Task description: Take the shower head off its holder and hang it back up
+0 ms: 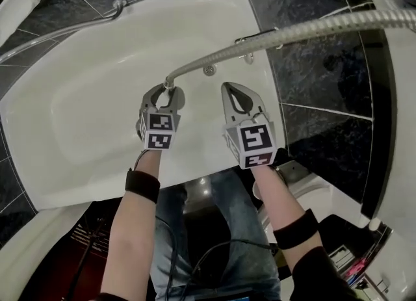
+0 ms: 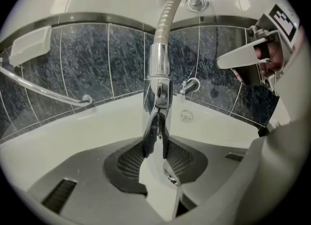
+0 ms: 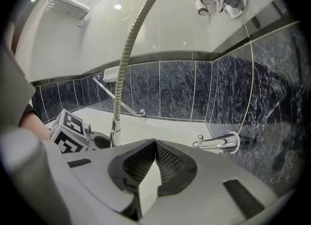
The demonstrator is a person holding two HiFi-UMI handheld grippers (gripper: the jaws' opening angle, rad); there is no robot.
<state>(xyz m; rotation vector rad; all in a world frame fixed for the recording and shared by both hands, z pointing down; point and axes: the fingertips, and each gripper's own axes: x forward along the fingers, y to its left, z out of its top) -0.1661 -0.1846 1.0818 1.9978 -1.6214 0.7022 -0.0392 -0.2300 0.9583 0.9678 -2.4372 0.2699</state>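
White enamel of a corner bathtub (image 1: 78, 111) filled most of the head view, ringed by dark marbled wall tiles (image 1: 325, 78). Nearest to us, at the bottom of that frame, our two forearms reached up the picture, each with a black wrist band (image 1: 143, 185). Beyond them we held the two claws side by side over the tub, near the middle of the frame and apart from each other. Our left claw (image 1: 166, 89) was clamped on the shower head (image 2: 156, 93). In the left gripper view its chrome handle stood upright between the dark pads (image 2: 149, 144), which pressed on it from both sides. Our right claw (image 1: 229, 86) was closed on nothing; in the right gripper view its jaws met at the tips.

From the handle the ribbed metal hose (image 1: 273, 36) arced toward the upper right of the head view and left the frame at its right edge. Farther off, a chrome tub spout (image 3: 217, 143) stuck out from the tiles at the right of the right gripper view. A chrome grab rail (image 1: 65, 30) crossed the upper left of the head view. Highest of all, at the top of the left gripper view, a chrome wall fitting (image 2: 197, 0) sat on the pale upper wall; we could not tell whether it was the holder.
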